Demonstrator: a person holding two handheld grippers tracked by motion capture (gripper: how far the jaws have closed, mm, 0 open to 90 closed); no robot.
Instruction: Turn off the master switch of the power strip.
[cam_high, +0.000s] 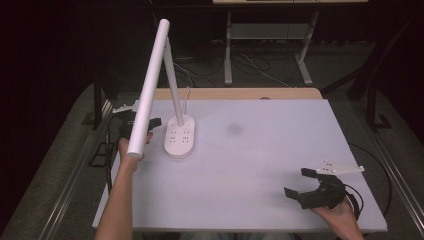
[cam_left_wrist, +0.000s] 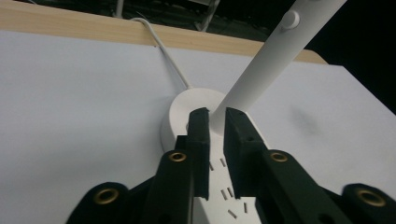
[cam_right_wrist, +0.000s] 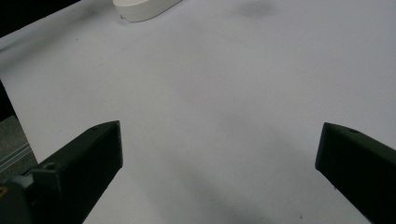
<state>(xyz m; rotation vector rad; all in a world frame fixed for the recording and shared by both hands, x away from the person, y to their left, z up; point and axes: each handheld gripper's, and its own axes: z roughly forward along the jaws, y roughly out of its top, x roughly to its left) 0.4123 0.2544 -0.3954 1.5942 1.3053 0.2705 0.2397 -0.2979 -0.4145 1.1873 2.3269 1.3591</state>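
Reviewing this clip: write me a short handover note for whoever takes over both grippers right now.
Left gripper: jaws narrowly apart, just off the foot of the lamp stem; nothing is gripped.
Right gripper: wide open, empty, low over the white table at the near right.
The desk lamp stands upright at the table's left, its head bar raised.
Left to do: unclear; check the lamp's pose before moving on.

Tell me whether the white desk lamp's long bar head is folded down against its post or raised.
Raised. The white desk lamp's bar head slants away from the upright post, joined only at the top, its free end hanging above the table.
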